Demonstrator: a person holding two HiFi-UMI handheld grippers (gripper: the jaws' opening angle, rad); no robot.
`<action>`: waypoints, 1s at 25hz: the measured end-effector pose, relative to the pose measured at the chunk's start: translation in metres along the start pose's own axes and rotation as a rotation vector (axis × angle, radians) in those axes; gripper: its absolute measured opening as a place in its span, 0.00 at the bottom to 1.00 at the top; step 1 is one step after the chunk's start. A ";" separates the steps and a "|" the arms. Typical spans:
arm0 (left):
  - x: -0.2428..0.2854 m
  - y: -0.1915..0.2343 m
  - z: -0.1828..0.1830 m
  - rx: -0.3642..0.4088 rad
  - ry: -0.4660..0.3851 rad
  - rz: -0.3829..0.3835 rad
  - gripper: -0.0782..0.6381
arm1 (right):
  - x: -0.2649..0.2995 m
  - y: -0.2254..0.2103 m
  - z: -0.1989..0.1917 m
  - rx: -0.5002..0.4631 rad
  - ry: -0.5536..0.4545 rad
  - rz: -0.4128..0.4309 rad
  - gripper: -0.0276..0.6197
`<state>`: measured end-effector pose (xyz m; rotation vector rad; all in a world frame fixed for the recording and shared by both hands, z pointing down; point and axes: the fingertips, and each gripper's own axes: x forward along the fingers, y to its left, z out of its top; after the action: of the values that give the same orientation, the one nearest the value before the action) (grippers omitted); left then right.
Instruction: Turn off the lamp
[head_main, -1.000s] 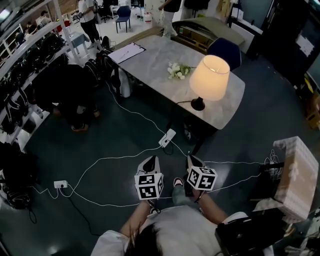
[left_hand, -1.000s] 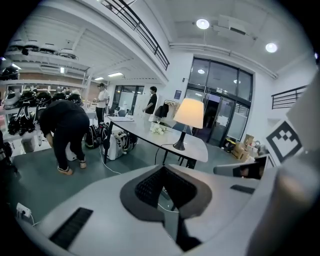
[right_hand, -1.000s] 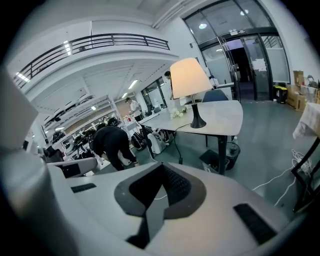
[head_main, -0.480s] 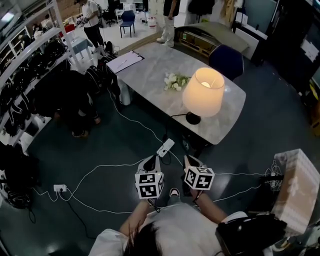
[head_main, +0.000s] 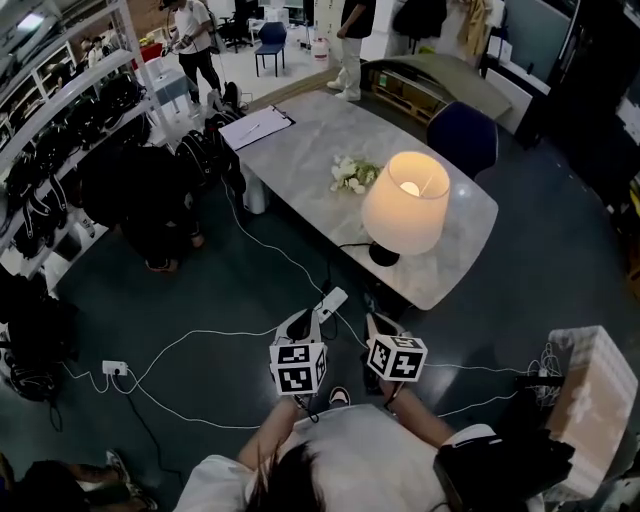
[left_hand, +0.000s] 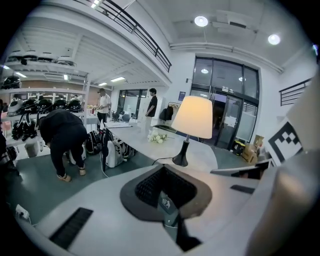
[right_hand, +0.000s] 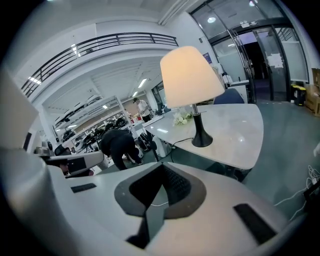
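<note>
The lamp (head_main: 405, 203) is lit, with a cream shade and a black base (head_main: 383, 255), and stands near the front edge of a grey marble table (head_main: 300, 150). Its black cord runs off the table's front edge. Both grippers are held side by side over the floor, short of the table and pointing toward the lamp. My left gripper (head_main: 300, 323) is shut and holds nothing. So is my right gripper (head_main: 379, 323). The left gripper view has the lamp (left_hand: 192, 116) ahead and slightly right of the shut jaws (left_hand: 165, 172). In the right gripper view the lamp (right_hand: 190, 77) rises above the shut jaws (right_hand: 160, 172).
White flowers (head_main: 352, 172) and a clipboard (head_main: 255, 128) lie on the table, with a blue chair (head_main: 462, 135) behind it. A power strip (head_main: 333, 300) and white cables cross the floor ahead. A person (head_main: 150, 200) bends at the left. A wrapped box (head_main: 590, 390) stands right.
Both grippers have moved forward toward the table, and the lamp now stands nearer and lower in the head view. Both pairs of jaws stayed shut.
</note>
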<state>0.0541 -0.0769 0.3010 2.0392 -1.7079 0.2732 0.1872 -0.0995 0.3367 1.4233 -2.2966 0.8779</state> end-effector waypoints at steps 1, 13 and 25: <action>0.002 0.000 0.002 -0.013 -0.001 0.005 0.12 | 0.001 -0.001 0.002 -0.005 0.003 0.007 0.04; 0.020 -0.004 0.001 -0.020 0.034 0.061 0.12 | 0.025 -0.015 0.008 0.007 0.061 0.079 0.04; 0.043 0.004 0.011 0.000 0.043 0.028 0.12 | 0.042 -0.019 0.009 0.059 0.071 0.053 0.04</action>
<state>0.0578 -0.1197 0.3110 1.9962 -1.7110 0.3237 0.1852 -0.1411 0.3590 1.3376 -2.2829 1.0033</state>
